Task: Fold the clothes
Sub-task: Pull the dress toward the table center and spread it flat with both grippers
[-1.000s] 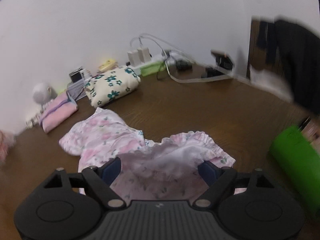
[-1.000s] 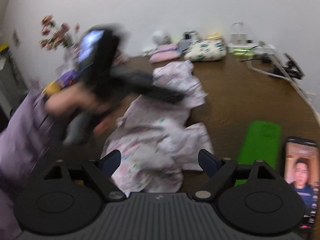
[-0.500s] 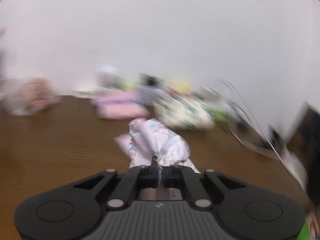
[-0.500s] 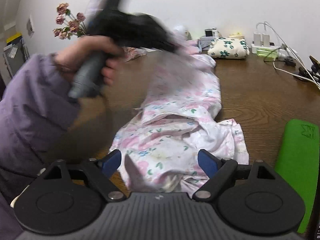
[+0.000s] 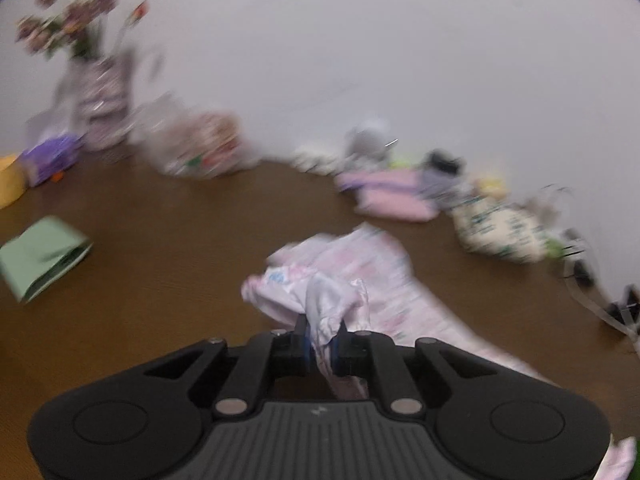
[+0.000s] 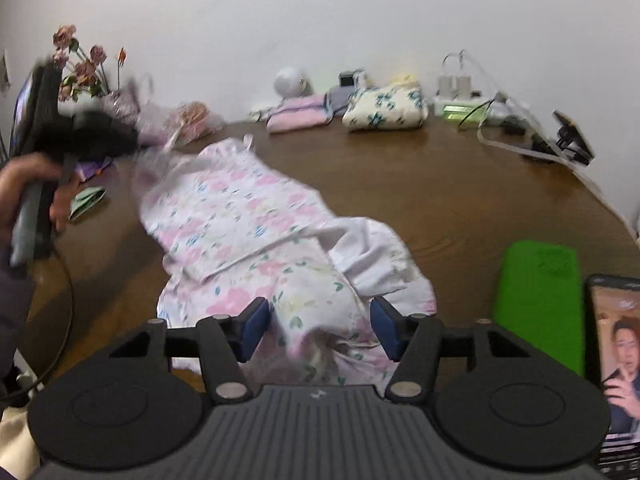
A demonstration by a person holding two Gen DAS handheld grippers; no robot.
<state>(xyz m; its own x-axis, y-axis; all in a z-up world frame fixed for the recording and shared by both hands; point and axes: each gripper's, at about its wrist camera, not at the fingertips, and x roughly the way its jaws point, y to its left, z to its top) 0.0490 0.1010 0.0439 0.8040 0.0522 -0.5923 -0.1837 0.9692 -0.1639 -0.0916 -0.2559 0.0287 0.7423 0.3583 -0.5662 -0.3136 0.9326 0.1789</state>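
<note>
Pinching a bunched end of the floral garment (image 5: 340,280), the left gripper (image 5: 320,346) has just clamped and dragged it out long across the bench (image 6: 460,200); the right gripper (image 6: 316,328) is closing its jaws around the near end, ready to straighten it.

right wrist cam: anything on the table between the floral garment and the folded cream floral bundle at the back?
Nothing. In the right wrist view, only bare brown table separates the floral garment from the cream floral bundle.
</note>
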